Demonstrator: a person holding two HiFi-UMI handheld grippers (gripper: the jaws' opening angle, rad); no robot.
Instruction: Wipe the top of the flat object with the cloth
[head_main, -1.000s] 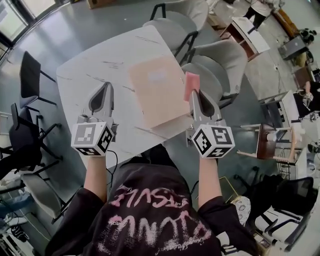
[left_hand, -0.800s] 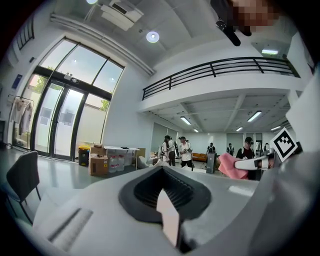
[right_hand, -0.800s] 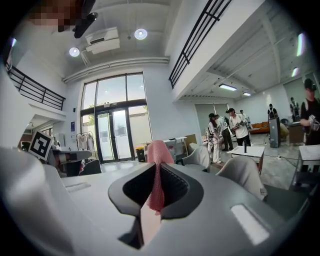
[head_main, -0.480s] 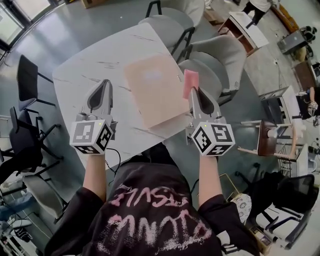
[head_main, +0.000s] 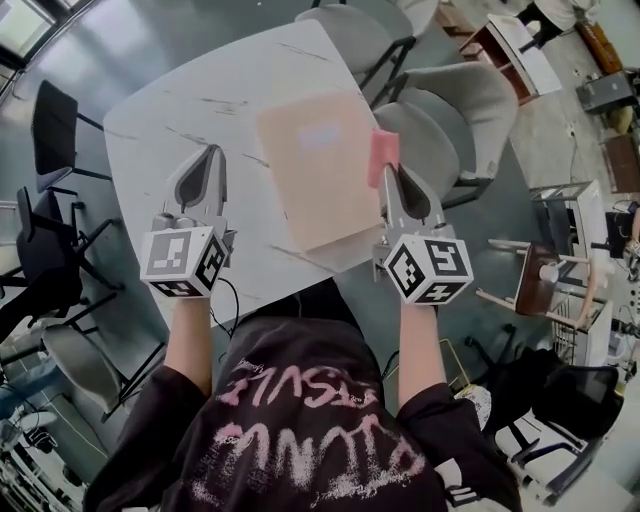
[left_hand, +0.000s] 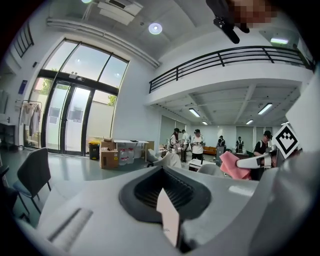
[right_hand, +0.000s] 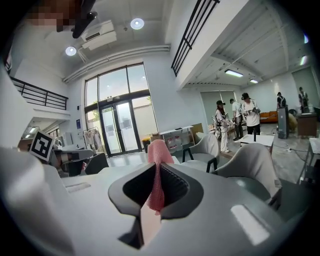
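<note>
The right claw (head_main: 388, 178) pinches a pink woven cloth (head_main: 383, 152), apparently ready to wipe the pale peach flat board (head_main: 315, 175) beside it; the left claw (head_main: 210, 160) is pressed together, empty.

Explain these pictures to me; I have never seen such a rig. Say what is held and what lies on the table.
There is no robot here. A person holds a tool in each hand, and each tool ends in two jaws and carries a marker cube. The head view comes from a camera on the person's head, looking down. The two gripper views come from cameras riding on the tools, looking along their jaws. A flat beige object lies on the white table. The right gripper is shut on a pink cloth by the object's right edge. The left gripper is shut and empty.
</note>
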